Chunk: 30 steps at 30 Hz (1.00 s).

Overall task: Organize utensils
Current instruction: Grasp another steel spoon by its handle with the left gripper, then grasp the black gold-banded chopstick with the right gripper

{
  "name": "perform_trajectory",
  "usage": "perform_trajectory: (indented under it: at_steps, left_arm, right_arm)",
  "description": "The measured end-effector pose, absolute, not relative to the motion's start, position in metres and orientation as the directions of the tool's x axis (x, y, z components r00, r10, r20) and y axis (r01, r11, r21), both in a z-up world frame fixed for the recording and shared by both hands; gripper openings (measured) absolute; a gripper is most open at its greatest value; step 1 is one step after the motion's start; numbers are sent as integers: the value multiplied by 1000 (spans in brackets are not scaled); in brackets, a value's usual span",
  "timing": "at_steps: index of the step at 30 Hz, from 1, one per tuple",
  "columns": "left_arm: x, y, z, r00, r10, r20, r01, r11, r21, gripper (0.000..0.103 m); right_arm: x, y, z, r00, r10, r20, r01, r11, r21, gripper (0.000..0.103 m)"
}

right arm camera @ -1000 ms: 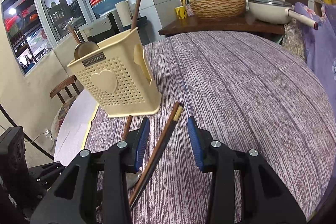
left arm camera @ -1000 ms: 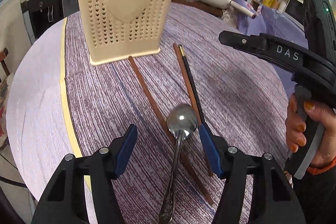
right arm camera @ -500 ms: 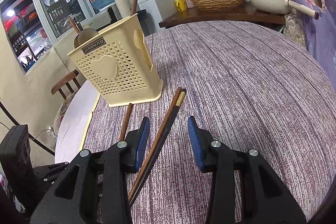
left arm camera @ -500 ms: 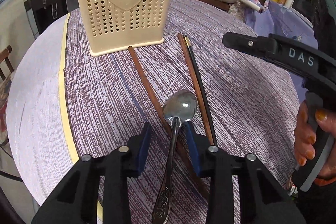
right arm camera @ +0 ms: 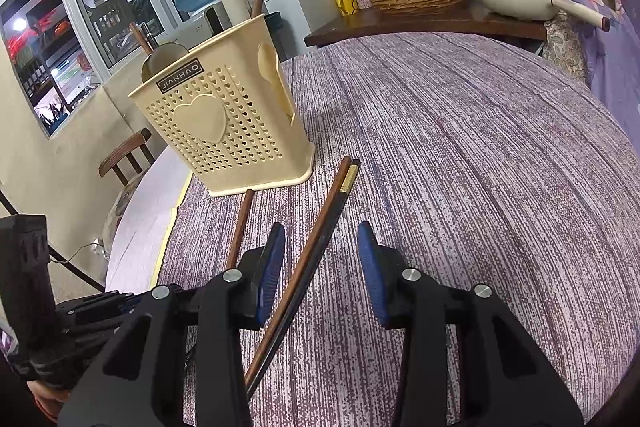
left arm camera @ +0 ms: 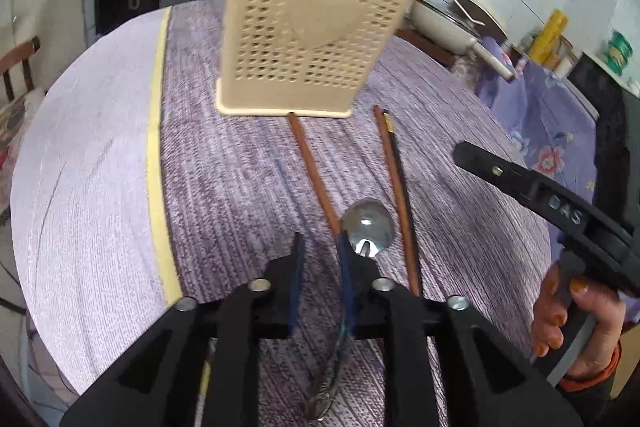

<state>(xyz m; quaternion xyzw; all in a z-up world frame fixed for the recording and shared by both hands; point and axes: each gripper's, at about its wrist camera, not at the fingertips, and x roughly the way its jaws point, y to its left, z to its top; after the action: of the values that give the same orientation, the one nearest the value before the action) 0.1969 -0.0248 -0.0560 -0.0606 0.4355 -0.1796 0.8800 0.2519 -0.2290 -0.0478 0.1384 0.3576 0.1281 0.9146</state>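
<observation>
Blurring left gripper [left arm camera: 320, 259] half-hiding spoon [left arm camera: 370, 227], grip unclear, right gripper [right arm camera: 322, 247] apart around chopsticks [right arm camera: 320, 243].

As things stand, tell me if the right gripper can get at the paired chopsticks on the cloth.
Probably yes: the right gripper has open fingers either side of the paired chopsticks; nothing covers them.

Spoon [left arm camera: 366, 229] handle behind gripper finger

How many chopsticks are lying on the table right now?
3. One brown chopstick runs from the holder base toward the spoon; a brown and a black chopstick lie side by side, right. Others may hide under the grippers.
</observation>
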Motion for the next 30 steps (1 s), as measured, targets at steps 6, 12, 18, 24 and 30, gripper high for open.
perform_trajectory:
  at_steps: [6,12,18,24,30]
  left_arm:
    - [197,-55,-63,527,-334,-781,323,929,-180,45]
    - [201,-60,-69,525,-301,-796,319,937,-144,16]
    - [210,-42,-64,535,-340,-774,268,937,-226,7]
    - [206,-18,-55,571,-369,-733,214,929,-301,7]
    - [212,-5,-62,578,-307,-756,130,949,-286,7]
  right_arm:
    - [250,-232,-48,712,329,-620,-126,929,348,39]
    - [249,-239,-50,712,323,-624,-109,928,356,39]
    - [250,-235,-52,704,328,-629,-117,928,353,39]
    - [251,-233,-54,699,331,-634,-118,928,353,39]
    - [252,-229,-54,695,338,-634,-129,927,352,39]
